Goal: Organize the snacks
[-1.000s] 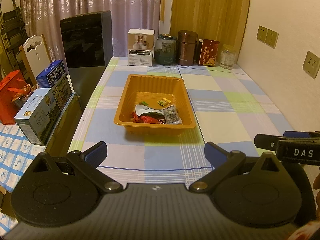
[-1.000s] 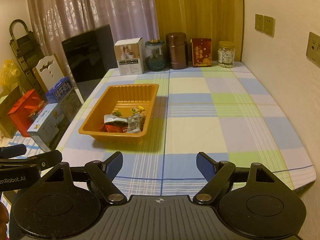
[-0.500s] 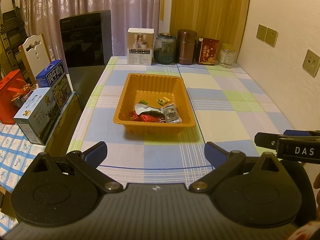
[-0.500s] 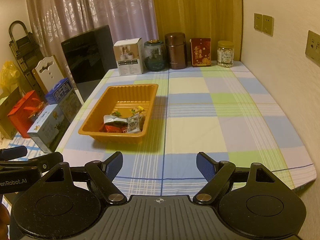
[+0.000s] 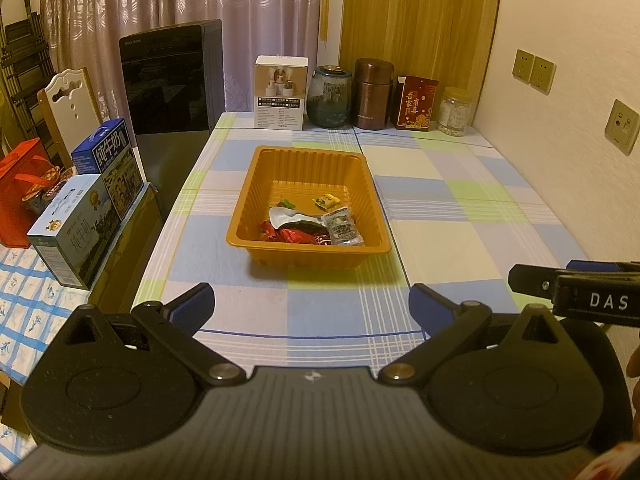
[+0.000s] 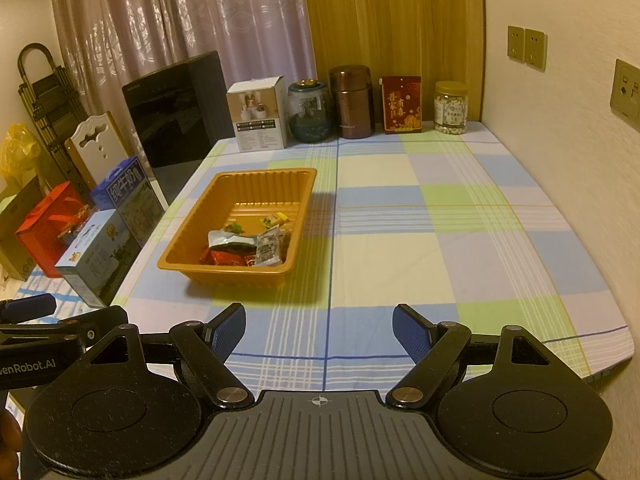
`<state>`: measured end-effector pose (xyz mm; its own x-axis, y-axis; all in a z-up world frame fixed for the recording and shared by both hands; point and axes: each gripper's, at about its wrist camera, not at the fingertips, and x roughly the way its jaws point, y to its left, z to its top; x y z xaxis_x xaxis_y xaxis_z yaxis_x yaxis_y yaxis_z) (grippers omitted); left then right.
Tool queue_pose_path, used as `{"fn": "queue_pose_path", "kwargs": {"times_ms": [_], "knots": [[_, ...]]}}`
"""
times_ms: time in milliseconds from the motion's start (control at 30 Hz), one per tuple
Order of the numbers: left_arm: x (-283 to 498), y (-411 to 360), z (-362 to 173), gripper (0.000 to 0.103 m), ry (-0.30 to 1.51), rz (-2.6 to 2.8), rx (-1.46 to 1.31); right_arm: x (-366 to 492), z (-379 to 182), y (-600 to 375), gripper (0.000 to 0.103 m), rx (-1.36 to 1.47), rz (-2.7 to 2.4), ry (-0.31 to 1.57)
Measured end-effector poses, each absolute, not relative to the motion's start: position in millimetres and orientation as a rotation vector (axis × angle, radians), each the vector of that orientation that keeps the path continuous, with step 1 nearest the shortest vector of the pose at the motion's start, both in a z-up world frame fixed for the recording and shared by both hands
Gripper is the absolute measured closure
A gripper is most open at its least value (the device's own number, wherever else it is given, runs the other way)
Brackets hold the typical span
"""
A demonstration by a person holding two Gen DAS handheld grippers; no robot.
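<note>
Above checked tablecloth (image 5: 452,200), both grippers unmoved, snacks (image 5: 316,226) unchanged in tray (image 5: 308,160)

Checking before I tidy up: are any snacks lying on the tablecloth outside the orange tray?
No, the snack packets all sit inside the orange tray.

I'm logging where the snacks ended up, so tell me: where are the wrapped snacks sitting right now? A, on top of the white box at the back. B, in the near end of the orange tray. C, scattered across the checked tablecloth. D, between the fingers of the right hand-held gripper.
B: the wrapped snacks lie piled in the near end of the orange tray.
</note>
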<state>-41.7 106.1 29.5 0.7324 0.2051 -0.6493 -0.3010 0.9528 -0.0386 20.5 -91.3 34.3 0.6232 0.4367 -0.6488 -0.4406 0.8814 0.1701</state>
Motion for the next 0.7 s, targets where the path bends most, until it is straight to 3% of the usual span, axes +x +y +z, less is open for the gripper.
{"fn": "queue_pose_path", "kwargs": {"times_ms": [700], "knots": [[-42.4, 106.1, 26.9, 0.000, 0.697, 0.279, -0.147, 20.3, 33.4, -91.9, 0.023, -0.003, 0.505, 0.745]]}}
